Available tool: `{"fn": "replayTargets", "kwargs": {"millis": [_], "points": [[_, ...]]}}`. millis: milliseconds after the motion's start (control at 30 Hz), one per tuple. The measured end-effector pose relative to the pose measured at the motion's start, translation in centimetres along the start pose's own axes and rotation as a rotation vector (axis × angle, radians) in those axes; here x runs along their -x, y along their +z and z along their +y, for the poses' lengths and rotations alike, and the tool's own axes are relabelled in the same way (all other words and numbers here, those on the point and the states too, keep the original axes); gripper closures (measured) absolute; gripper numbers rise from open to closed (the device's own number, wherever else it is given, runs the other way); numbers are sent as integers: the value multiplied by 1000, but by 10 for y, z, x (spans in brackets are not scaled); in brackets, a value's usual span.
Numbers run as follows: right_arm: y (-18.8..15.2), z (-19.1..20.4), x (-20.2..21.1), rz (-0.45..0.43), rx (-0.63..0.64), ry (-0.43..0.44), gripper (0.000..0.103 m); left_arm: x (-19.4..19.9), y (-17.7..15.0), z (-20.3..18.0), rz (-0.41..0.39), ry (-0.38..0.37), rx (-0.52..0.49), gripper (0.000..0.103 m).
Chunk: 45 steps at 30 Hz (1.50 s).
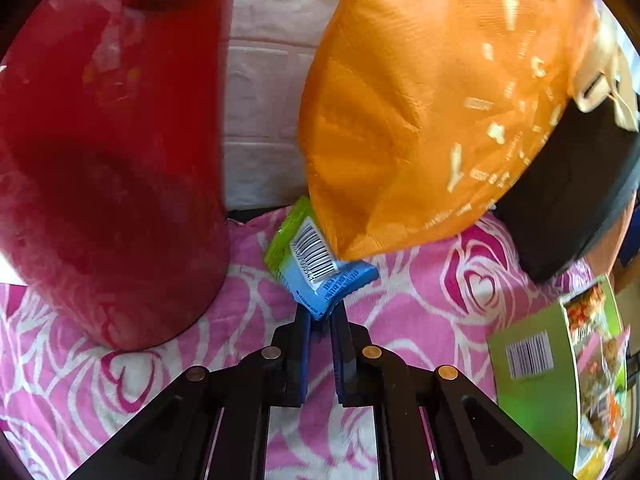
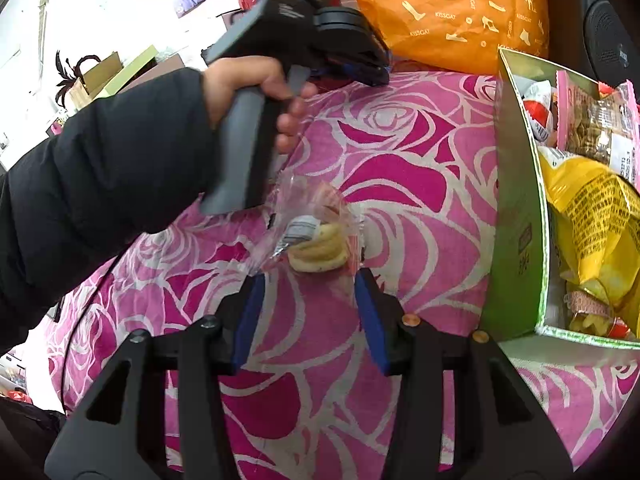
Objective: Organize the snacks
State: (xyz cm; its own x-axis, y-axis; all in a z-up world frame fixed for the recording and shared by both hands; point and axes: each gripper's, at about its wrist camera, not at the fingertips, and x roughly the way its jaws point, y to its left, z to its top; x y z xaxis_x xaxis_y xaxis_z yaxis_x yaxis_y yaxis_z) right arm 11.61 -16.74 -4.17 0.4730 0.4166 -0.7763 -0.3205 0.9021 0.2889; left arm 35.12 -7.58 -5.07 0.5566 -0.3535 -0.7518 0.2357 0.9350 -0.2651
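Blue pads on the left gripper (image 1: 320,312) are pinched onto one corner of a small blue-and-green foil snack packet with a barcode (image 1: 316,256). The packet runs straight ahead and a bit up-left from the tips, its far end tucked under the big orange plastic bag (image 1: 432,112). So that one is already held; a pull back toward the gripper would probably be needed to get it clear of the bag.

The right gripper (image 2: 310,282) is spread wide, nothing held. A clear plastic wrapper with pale round biscuits (image 2: 316,246) lies directly ahead of it, just beyond the tips and roughly centred between them, with its long axis crosswise to the fingers. The right side is clearly the nearer one for it.

Off to the right of both grippers the green cardboard box (image 2: 516,216) is found, already loaded with snacks, near enough for a short carry.

Count so far: two grippers, one foil packet, one biscuit pack, one box, one orange bag, one red plastic container (image 1: 112,152) at the left, all on the pink rose-print cloth (image 2: 400,168).
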Motion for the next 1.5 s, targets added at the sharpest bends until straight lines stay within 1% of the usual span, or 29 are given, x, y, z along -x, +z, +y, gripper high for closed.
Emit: {"fn": "replayTargets", "kwargs": {"millis": [133, 200, 267, 400, 467, 533, 567, 600, 633, 667, 700, 733, 800, 833, 933, 1000, 1133, 1233, 1333, 1367, 1400, 1433, 1467, 1500], "points": [[-2, 1, 2, -2, -19, -2, 56, 24, -11, -4, -14, -10, -65, 95], [-2, 3, 5, -5, -21, 6, 65, 38, -17, -2, -18, -20, -75, 95], [-5, 4, 11, -10, -16, 7, 66, 58, -27, -1, -24, -35, -87, 95], [-10, 7, 20, -22, -14, 4, 66, 94, -59, 3, -16, -57, -121, 95], [-14, 9, 24, -28, -13, -2, 66, 111, -80, 7, 3, -61, -128, 94], [-17, 14, 29, -34, -10, -5, 62, 126, -101, 16, 35, -59, -116, 93], [-19, 15, 31, -37, -7, -7, 57, 129, -110, 20, 49, -59, -107, 84], [-21, 16, 34, -42, -3, -15, 50, 135, -119, 26, 68, -56, -92, 65], [-22, 19, 35, -43, 0, -22, 46, 137, -131, 29, 92, -55, -60, 53], [-22, 21, 36, -44, 2, -30, 43, 142, -138, 33, 100, -58, -31, 39], [-22, 22, 37, -46, 4, -34, 43, 147, -144, 39, 99, -68, -5, 37], [-22, 22, 38, -46, 5, -34, 43, 154, -150, 43, 98, -89, 23, 37], [-19, 23, 36, -48, 5, -42, 43, 158, -155, 45, 96, -97, 46, 37], [-16, 22, 35, -50, 6, -42, 43, 162, -154, 44, 75, -100, 48, 37], [-8, 24, 29, -53, 1, -31, 43, 167, -143, 37, 26, -103, 24, 37], [-5, 25, 26, -56, -4, -24, 43, 161, -133, 30, 15, -103, 8, 37], [0, 24, 16, -39, -6, -23, 43, 137, -123, 20, 49, -107, -12, 37], [5, 25, 6, -28, -2, -22, 43, 120, -122, 22, 88, -109, -7, 37], [7, 22, -4, -14, 1, -27, 43, 107, -122, 25, 108, -101, -2, 39], [7, 20, -5, -15, -4, -24, 43, 104, -122, 25, 111, -98, -7, 43], [8, 19, -7, -14, -7, -22, 43, 102, -123, 26, 113, -100, -12, 51], [8, 17, -9, -11, -11, -24, 43, 99, -123, 26, 115, -96, -21, 56], [9, 16, -10, -10, -14, -25, 45, 98, -123, 25, 117, -89, -32, 63], [9, 15, -11, -7, -17, -22, 47, 97, -124, 25, 115, -84, -47, 64]]}}
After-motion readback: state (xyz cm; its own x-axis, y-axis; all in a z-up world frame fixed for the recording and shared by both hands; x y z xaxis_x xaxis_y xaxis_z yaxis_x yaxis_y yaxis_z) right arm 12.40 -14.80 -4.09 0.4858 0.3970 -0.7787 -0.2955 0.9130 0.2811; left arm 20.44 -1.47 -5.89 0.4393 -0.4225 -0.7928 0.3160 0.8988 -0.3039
